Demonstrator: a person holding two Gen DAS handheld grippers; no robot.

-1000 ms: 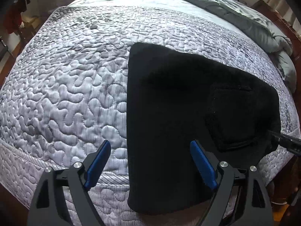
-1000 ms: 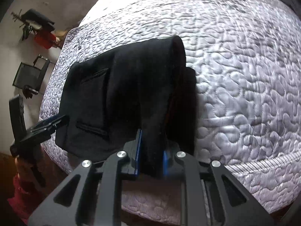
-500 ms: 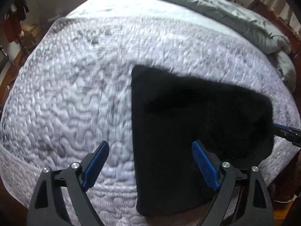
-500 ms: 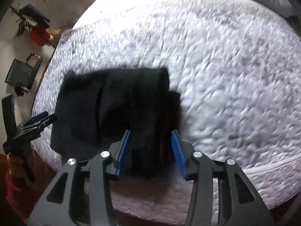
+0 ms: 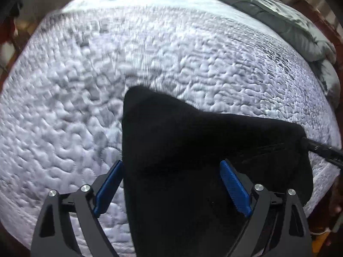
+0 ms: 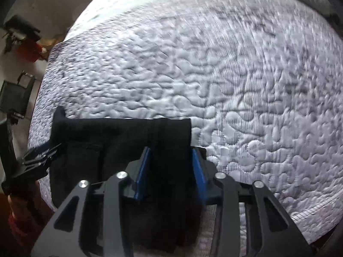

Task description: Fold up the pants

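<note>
The black pants [image 5: 193,139] lie folded on the quilted white bed cover [image 5: 85,85], their near end running over the bed's front edge. My left gripper [image 5: 171,187] straddles their left part. Its jaws are opening, the left pad [image 5: 109,184] beside the cloth's left edge and the right pad over the cloth. In the right wrist view the pants [image 6: 107,132] form a flat dark rectangle. My right gripper [image 6: 170,171] stands partly open around their thick right-hand fold, and no squeeze shows. The left gripper [image 6: 42,152] sits at their left edge. The right gripper [image 5: 321,152] shows at their right corner.
A rumpled grey duvet [image 5: 289,21] lies along the far right of the bed, with wooden bed frame [image 5: 317,6] behind it. A black chair [image 6: 12,98] and red things [image 6: 27,49] stand on the floor left of the bed. A red sleeve [image 6: 15,218] is at the lower left.
My right gripper has spread its jaws and let go of the raised fold, which has dropped flat. Both grippers have moved forward over the bed, so the pants sit lower in both views.
</note>
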